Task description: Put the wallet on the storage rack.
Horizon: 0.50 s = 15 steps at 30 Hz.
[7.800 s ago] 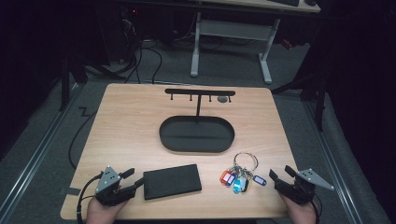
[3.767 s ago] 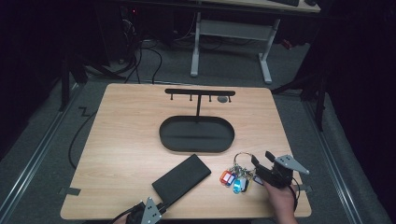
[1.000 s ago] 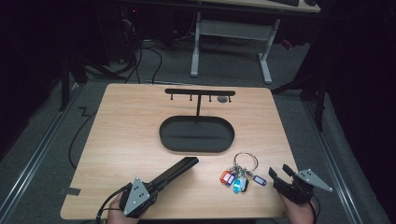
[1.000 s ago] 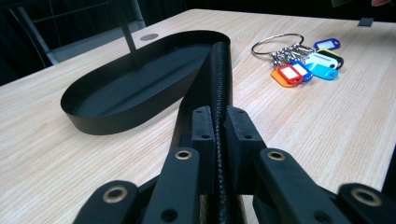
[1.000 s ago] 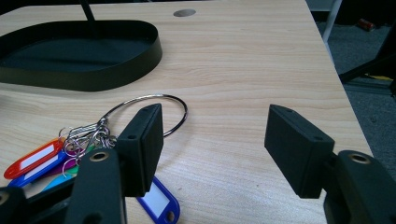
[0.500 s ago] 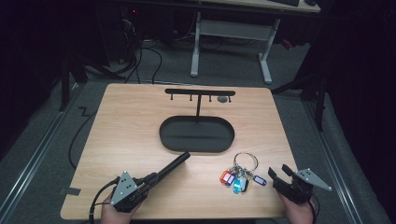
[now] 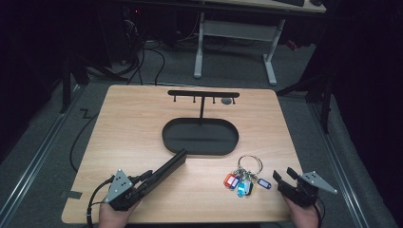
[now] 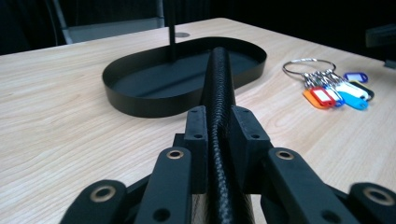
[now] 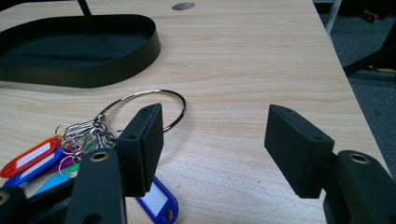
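My left gripper [image 7: 145,179] is shut on a flat black textured case [image 7: 167,167], held on edge near the table's front left. The jaws have just been opening a little, with the case still between the pads [image 8: 198,126]. The case [image 8: 218,70] points at the black oval tray [image 7: 166,142], its far end at the near rim; whether it touches I cannot tell. A bunch of keys with coloured tags [image 7: 242,181] lies front right. My right gripper [image 7: 283,177] stands open just right of it, with nothing between its fingers [image 9: 215,135]; the key ring [image 9: 149,92] lies behind its left finger.
A black T-shaped stand with small hooks [image 7: 202,93] rises from the tray's far side. The tray wall [image 8: 140,103] [image 9: 93,77] is low. The table's right edge [image 9: 348,79] runs close to my right gripper. Desk legs and cables stand on the floor beyond.
My left gripper has shifted left and a little away with the case, whose far end has swung up to the tray's rim. The right gripper and keys have not moved.
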Tool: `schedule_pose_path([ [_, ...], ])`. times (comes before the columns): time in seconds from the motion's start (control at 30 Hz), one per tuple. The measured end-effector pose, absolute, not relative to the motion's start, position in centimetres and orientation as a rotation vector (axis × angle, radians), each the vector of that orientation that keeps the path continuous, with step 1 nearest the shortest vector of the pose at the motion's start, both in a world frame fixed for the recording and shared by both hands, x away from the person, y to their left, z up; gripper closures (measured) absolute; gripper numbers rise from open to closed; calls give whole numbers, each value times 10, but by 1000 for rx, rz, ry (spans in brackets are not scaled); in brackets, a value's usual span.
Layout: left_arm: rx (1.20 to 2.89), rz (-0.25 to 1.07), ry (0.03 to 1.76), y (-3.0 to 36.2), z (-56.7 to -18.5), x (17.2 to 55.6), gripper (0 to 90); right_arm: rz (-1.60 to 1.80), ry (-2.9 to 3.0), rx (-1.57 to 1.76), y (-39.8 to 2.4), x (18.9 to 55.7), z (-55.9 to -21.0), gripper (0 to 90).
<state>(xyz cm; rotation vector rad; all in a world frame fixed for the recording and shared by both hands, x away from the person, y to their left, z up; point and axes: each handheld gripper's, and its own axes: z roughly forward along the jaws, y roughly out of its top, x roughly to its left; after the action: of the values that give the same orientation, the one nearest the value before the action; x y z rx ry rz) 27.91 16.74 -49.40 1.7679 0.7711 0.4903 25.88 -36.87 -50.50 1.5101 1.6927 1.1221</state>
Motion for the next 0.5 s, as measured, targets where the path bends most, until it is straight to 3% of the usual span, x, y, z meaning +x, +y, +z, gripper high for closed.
schedule_pose_path([
  [0.5,1782,479,807,178,-496,282,687,1114,1703,1507,-368,259,-505,384],
])
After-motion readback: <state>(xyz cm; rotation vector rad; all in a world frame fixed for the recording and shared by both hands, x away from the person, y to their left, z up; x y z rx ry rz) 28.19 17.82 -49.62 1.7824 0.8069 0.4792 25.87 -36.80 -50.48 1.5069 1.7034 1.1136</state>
